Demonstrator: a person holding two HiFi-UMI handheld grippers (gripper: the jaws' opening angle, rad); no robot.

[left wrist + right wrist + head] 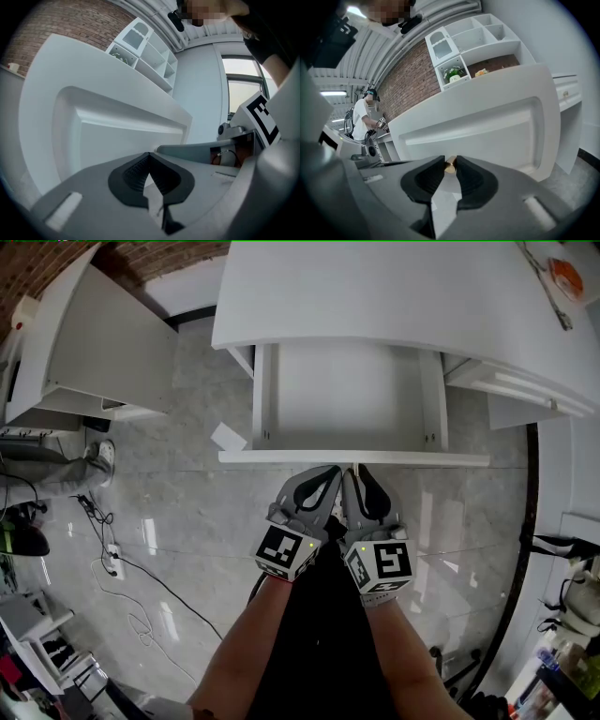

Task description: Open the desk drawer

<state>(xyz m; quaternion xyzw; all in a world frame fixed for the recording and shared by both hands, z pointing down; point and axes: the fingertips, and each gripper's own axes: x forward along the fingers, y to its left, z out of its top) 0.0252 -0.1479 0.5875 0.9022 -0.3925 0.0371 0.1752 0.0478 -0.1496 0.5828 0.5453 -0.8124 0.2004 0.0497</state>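
The white desk (394, 296) has its drawer (347, 395) pulled out, and its inside looks bare. Both grippers sit side by side at the middle of the drawer front (281, 457). My right gripper (357, 474) is shut on the small brass knob (450, 164) of the drawer front (487, 126). Just left of it, my left gripper (325, 474) has its tips together with nothing between them. In the left gripper view the left gripper (149, 155) points at the white drawer front (122, 140), and the right gripper's body (211, 151) shows beside it.
A white cabinet (94, 343) stands at the left. A paper scrap (228, 437) and cables (122, 568) lie on the glossy tiled floor. An orange item (567, 277) rests on the desk's far right. A person (363, 119) stands far behind, near a white shelf unit (468, 42).
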